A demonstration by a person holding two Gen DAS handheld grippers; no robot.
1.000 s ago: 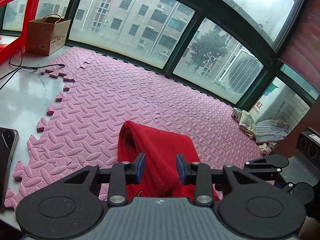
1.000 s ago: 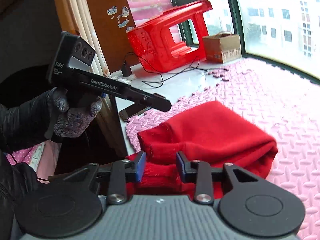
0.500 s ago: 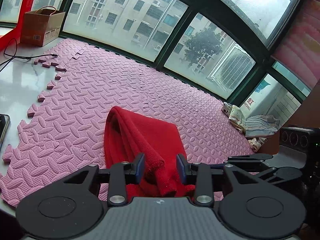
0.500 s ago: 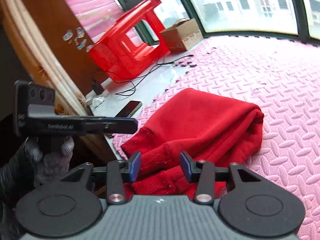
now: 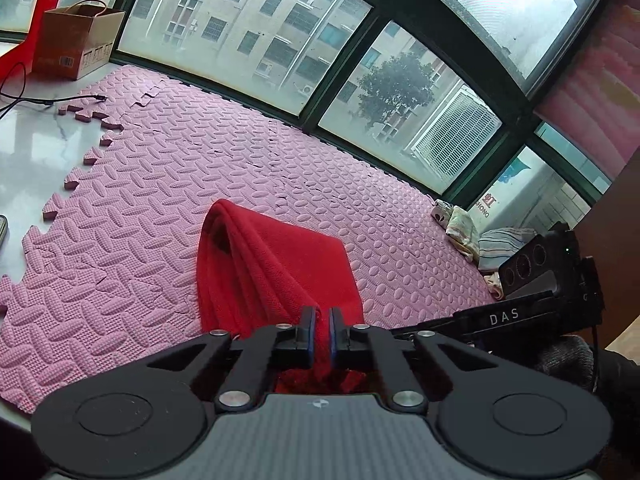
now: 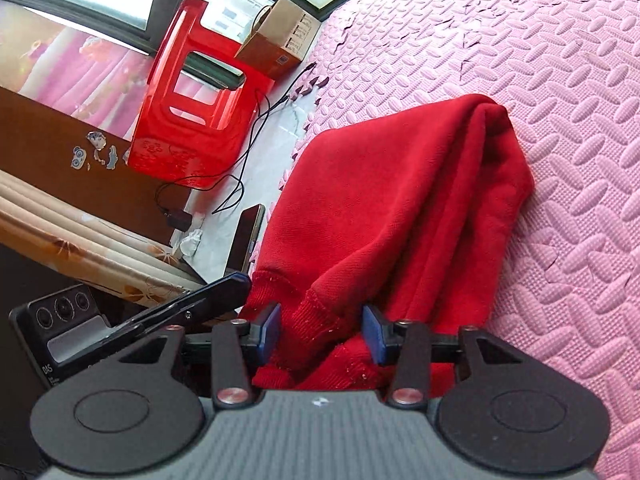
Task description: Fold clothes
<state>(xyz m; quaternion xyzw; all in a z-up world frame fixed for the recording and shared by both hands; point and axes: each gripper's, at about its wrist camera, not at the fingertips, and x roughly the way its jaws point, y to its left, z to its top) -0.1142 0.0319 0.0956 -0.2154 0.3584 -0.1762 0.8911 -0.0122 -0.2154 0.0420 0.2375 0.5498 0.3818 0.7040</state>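
A red knitted garment (image 5: 276, 268) lies folded in several layers on the pink foam mat (image 5: 168, 168). My left gripper (image 5: 320, 326) is shut on its near edge, with a thin ridge of red cloth pinched between the blue pads. In the right wrist view the same garment (image 6: 384, 208) stretches away from me. My right gripper (image 6: 322, 330) is open, its jaws straddling the ribbed hem without closing on it. The left gripper's body (image 6: 132, 320) shows at the lower left of that view, beside the hem.
A red plastic stool (image 6: 192, 92), a cardboard box (image 6: 280, 36) and black cables (image 6: 248, 148) sit on the white sill left of the mat. A phone (image 6: 246, 236) lies at the mat's edge. More clothes (image 5: 476, 240) are piled at the far right by the window.
My left gripper has closed on the red garment's edge. My right gripper has rolled and tipped down over the hem, staying open.
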